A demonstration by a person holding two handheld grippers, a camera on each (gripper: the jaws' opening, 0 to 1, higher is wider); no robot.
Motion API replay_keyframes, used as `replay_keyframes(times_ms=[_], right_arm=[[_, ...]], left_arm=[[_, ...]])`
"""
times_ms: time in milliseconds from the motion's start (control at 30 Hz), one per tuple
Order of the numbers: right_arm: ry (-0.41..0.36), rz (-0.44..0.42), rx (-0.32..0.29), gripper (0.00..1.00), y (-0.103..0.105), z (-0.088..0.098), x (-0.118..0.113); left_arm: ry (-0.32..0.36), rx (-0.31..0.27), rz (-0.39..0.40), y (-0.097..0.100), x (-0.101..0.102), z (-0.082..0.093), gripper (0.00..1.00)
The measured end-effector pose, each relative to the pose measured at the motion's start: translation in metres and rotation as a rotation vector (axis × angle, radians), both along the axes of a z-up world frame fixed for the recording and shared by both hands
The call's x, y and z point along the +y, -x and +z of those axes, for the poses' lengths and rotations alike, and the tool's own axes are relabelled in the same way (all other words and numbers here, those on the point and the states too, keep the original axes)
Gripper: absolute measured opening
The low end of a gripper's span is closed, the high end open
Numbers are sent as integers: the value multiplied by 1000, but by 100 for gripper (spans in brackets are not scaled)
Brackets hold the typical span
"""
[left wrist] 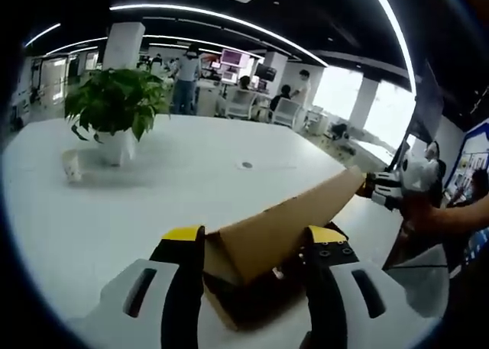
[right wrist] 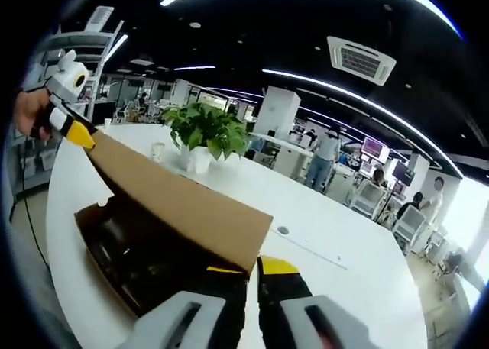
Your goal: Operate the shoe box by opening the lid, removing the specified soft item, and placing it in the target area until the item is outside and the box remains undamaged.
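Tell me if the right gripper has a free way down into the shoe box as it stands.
Probably not yet. The right gripper is shut on a corner of the lid, the left gripper grips the other end, and the lid hangs over the shoe box interior.

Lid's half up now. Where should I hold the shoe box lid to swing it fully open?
Grip the shoe box lid along its raised free edge, near the corners, coming from the open front. It stands tilted like a ramp over the dark box interior, so that thin cardboard edge is exposed on both faces.

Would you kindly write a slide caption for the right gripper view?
Two hand-held grippers lift the cardboard lid of a shoe box on a white table.
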State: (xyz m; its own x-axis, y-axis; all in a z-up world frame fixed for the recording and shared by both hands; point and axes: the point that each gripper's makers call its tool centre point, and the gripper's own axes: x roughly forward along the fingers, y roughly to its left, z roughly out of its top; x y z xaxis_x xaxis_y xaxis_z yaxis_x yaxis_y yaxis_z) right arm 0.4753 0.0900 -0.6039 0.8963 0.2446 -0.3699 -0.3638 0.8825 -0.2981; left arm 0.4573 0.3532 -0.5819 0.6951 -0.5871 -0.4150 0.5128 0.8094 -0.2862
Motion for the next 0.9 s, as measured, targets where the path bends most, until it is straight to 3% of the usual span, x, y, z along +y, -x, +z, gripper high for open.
replay_keyframes(times_ms=[167,300,433,700,900], right_arm=[[-12,-16,9,0,-2,2,0],[-19,-17,13,0,-3,2,0],[-18,-12,18,0,-3,2,-1],[-31,-19,25,0,-7,5,-1],[-35,-11,32,0,-7,7,1]], left_arm=[[18,4,11,5,6,-1,52],[-11,6,14,9,11,-7,50],[-104,-3,44,4,20,-18,48],[-155,-47,107,-15,22,-21,28],[-187,-93,131,-28,22,-16,19]])
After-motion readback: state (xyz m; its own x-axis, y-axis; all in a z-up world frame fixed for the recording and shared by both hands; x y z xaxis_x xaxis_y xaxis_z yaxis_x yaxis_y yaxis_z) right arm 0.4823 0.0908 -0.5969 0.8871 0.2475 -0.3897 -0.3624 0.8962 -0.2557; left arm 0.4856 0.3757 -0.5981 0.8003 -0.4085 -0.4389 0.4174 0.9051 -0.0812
